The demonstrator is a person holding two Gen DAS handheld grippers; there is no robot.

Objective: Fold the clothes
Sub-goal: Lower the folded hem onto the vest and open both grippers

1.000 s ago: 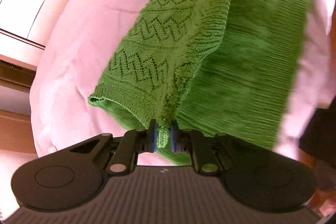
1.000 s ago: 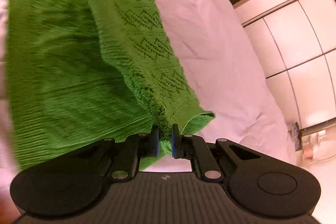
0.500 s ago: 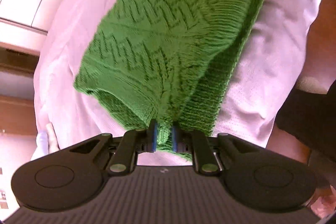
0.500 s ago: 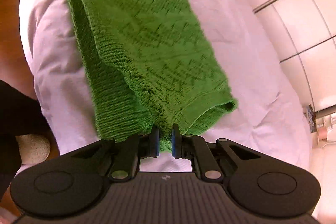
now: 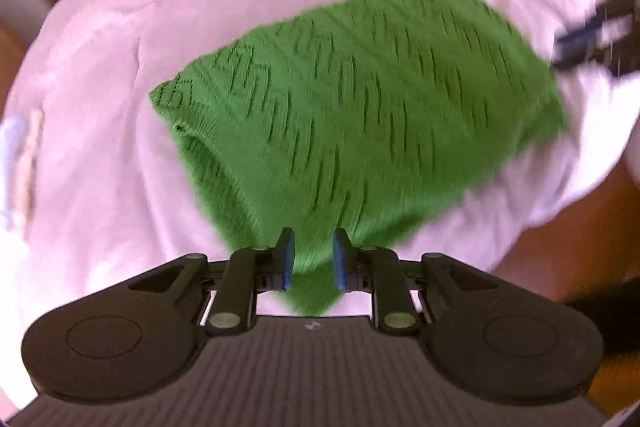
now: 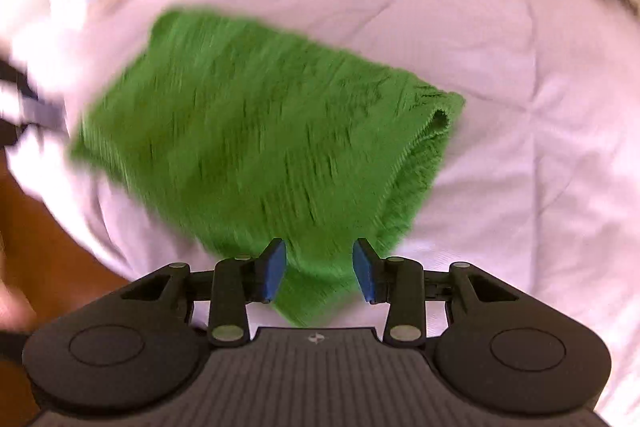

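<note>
Both claws spread | left claw (image 5: 312, 259), right claw (image 6: 319, 269) | green zigzag-knit sweater (image 5: 360, 115) folded on white duvet (image 5: 120, 167)

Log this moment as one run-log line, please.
phase: release | left tongs: open | right tongs: open | green zigzag-knit sweater: folded, lying on white quilted bedding | frames: blurred
</note>
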